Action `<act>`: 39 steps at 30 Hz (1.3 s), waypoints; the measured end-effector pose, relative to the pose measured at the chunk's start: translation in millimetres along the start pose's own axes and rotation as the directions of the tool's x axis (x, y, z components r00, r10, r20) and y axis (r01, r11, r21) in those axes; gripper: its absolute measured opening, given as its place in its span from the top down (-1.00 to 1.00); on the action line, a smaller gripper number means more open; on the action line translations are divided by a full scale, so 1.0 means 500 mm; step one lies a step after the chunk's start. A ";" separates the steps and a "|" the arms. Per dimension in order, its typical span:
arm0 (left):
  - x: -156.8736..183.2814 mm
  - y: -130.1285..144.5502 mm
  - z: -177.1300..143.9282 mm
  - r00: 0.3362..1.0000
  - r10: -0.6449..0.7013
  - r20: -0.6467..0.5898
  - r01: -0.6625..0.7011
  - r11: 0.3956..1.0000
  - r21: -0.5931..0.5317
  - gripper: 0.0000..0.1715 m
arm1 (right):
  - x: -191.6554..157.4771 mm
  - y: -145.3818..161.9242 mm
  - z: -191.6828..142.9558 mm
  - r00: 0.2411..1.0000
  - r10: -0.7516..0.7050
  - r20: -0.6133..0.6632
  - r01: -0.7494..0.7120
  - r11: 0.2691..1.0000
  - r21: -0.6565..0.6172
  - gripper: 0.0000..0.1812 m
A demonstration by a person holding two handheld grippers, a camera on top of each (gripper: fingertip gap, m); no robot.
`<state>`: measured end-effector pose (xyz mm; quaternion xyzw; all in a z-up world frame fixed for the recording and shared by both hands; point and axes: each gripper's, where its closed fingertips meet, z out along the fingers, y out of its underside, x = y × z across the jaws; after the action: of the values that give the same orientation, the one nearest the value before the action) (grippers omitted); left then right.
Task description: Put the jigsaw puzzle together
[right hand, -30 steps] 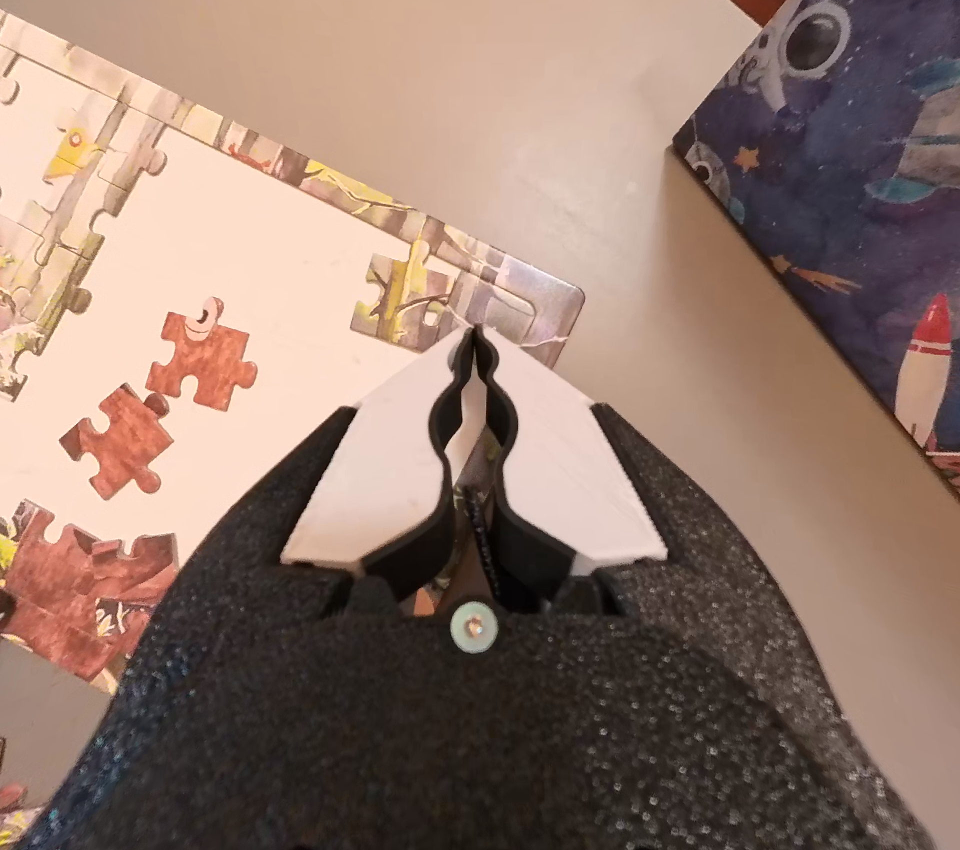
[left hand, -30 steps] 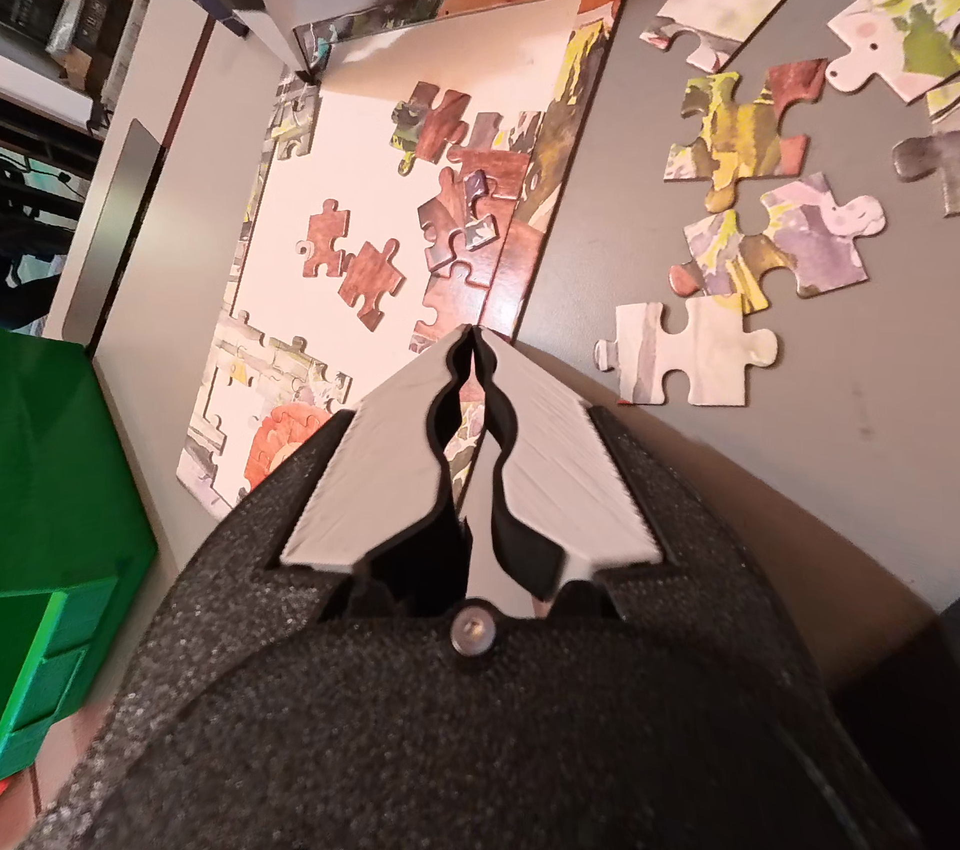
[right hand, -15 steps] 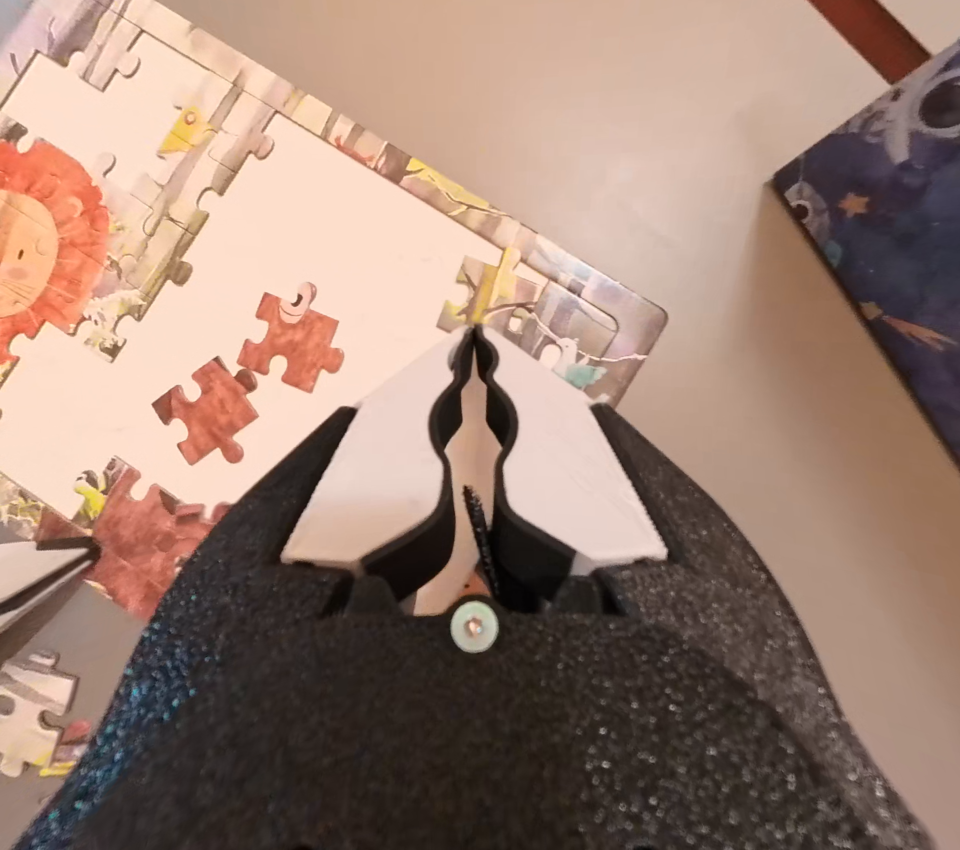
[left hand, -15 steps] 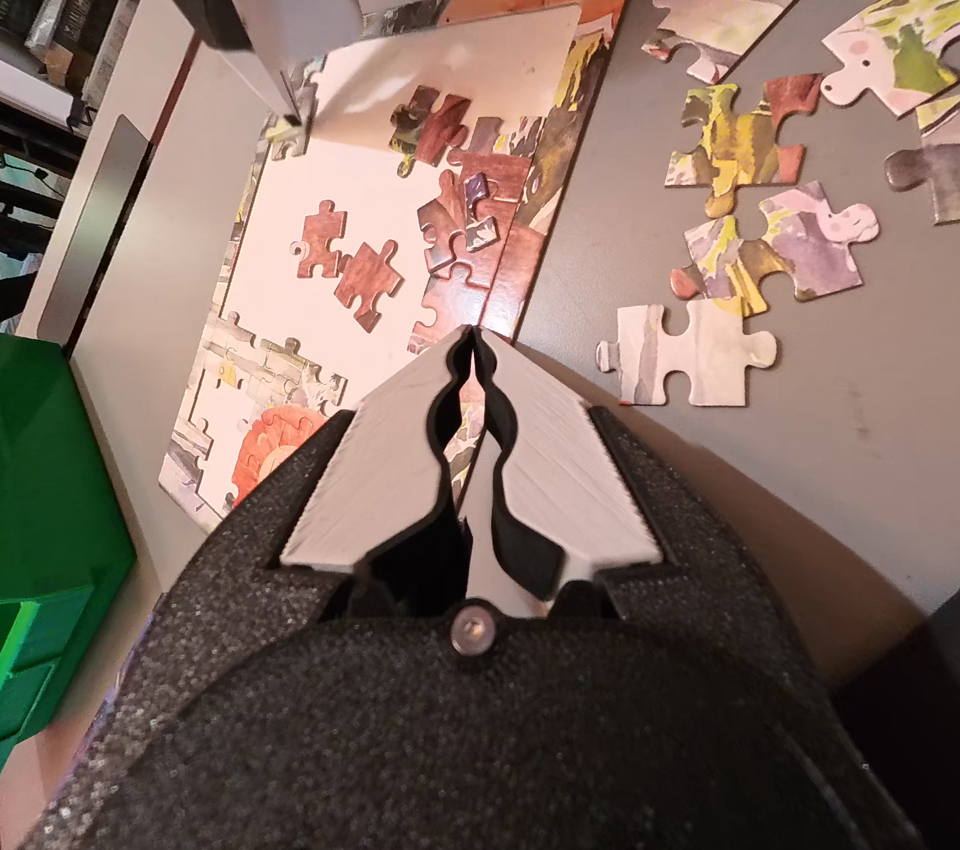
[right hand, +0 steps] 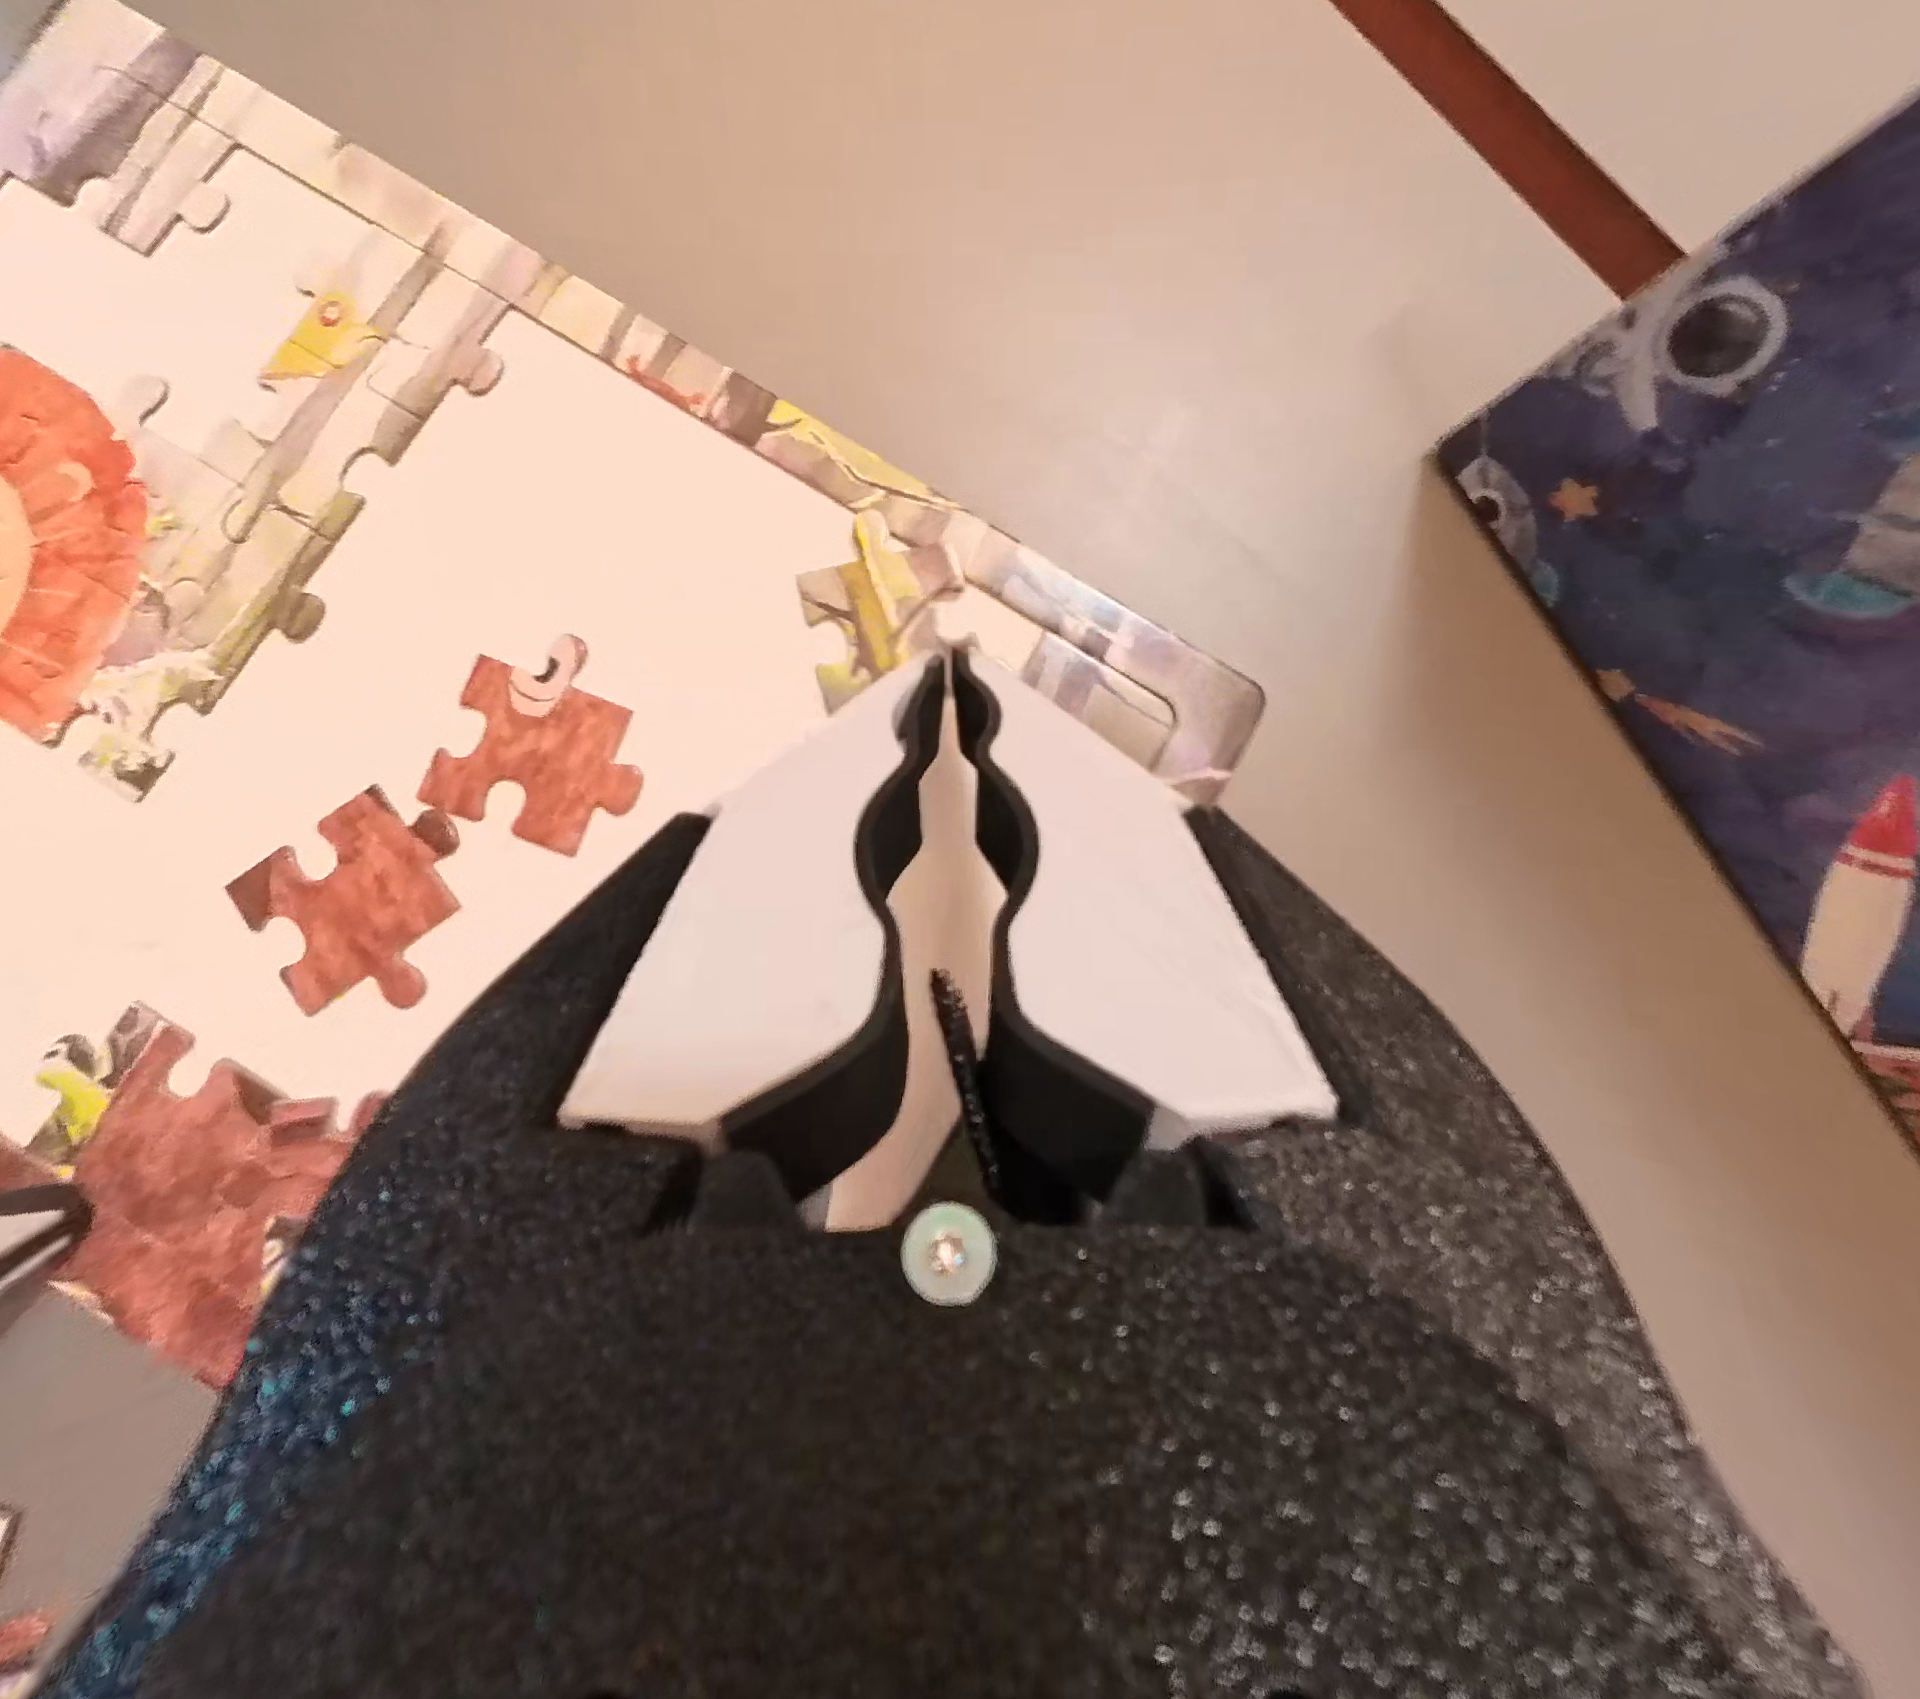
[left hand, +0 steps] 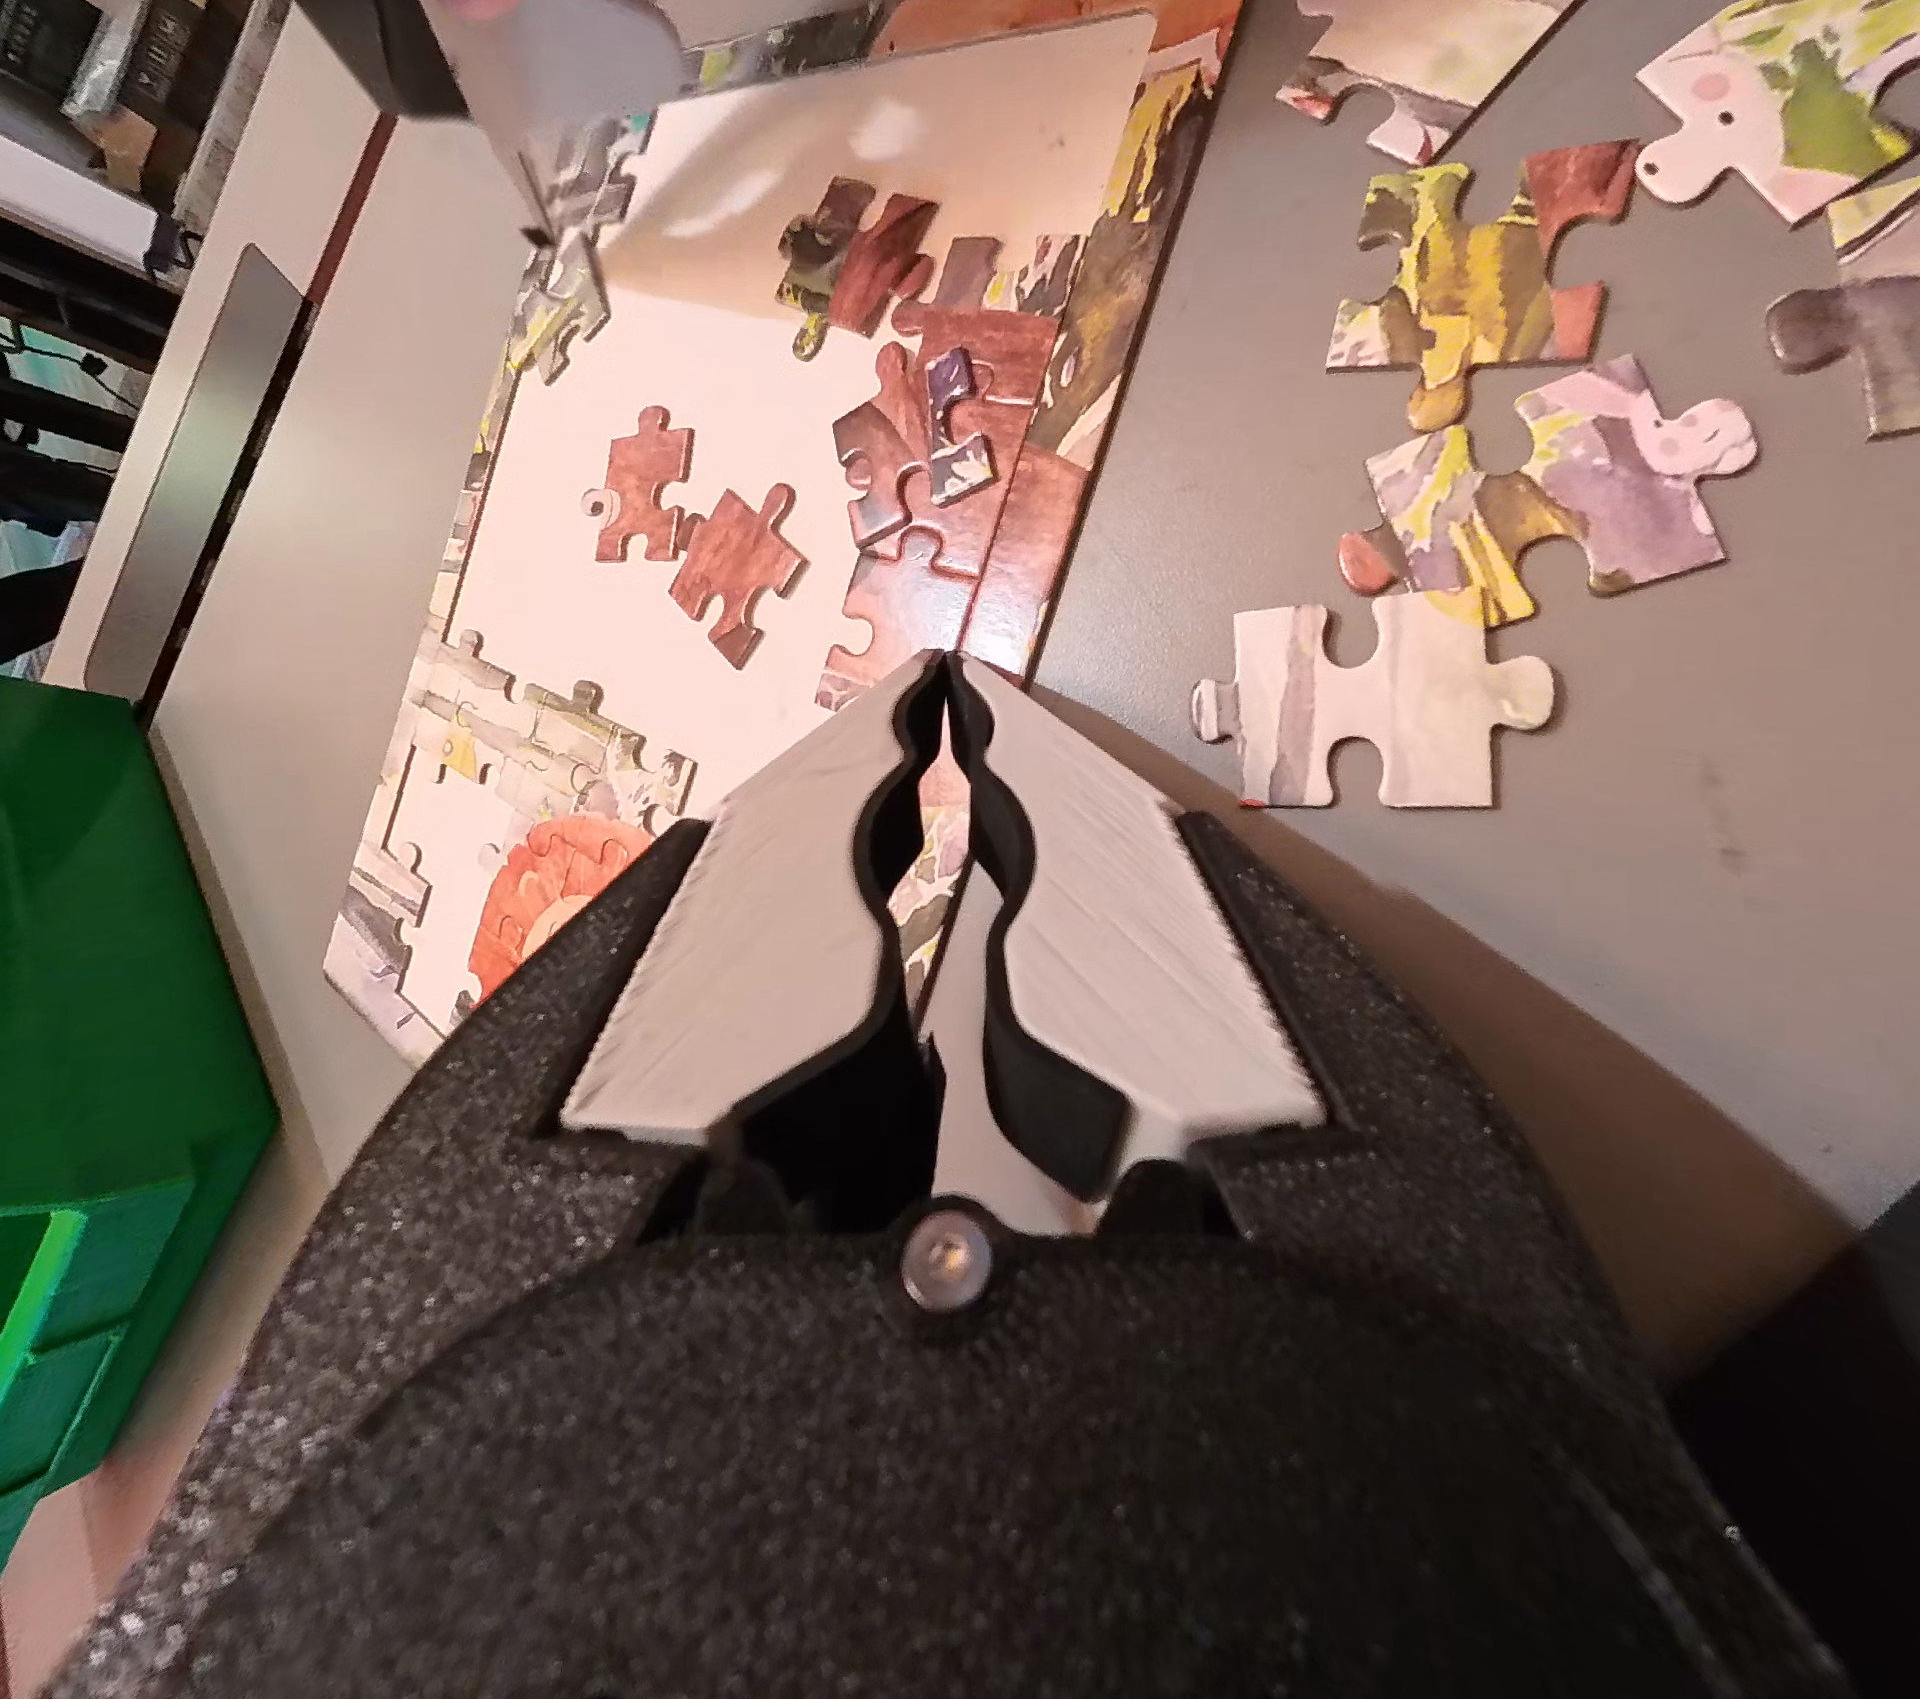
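The left claw (left hand: 945,662) is sitting with its jaws pressed together, empty, at the puzzle board's (left hand: 1049,569) near edge; loose pieces (left hand: 1371,699) are lying to its right. The right claw (right hand: 951,662), likewise pressed together, is hovering over the board's far corner (right hand: 1195,693), two brown pieces (right hand: 530,750) lying left of it.

The puzzle board (left hand: 1132,361) lies on the table (left hand: 1662,922), with loose pieces (left hand: 1371,704) to its right and a box (right hand: 1756,610) beside its far corner.
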<state>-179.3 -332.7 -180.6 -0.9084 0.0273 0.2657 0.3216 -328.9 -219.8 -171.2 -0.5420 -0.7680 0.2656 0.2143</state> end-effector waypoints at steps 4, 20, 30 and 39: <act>0.000 0.000 0.000 1.000 0.002 0.001 -0.002 1.000 0.000 1.00 | -0.010 0.010 0.019 1.000 -0.023 0.018 0.023 0.999 -0.025 0.97; 0.000 -0.001 0.001 1.000 -0.001 0.004 0.000 1.000 0.002 1.00 | -0.015 0.002 0.005 1.000 -0.022 0.023 0.022 1.000 -0.008 0.64; 0.000 -0.002 0.001 1.000 -0.010 -0.003 0.010 1.000 0.005 1.00 | -0.028 0.006 0.026 0.995 -0.027 0.095 0.034 0.997 -0.069 0.78; 0.000 -0.001 0.001 1.000 -0.014 -0.008 0.014 1.000 0.011 1.00 | -0.041 -0.005 -0.024 0.832 -0.434 0.346 0.505 0.851 -0.147 0.80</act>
<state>-179.6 -331.9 -180.6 -0.9079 0.0237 0.2594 0.3286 -316.5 -237.7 -161.3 -0.3099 -0.9269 0.1919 0.0891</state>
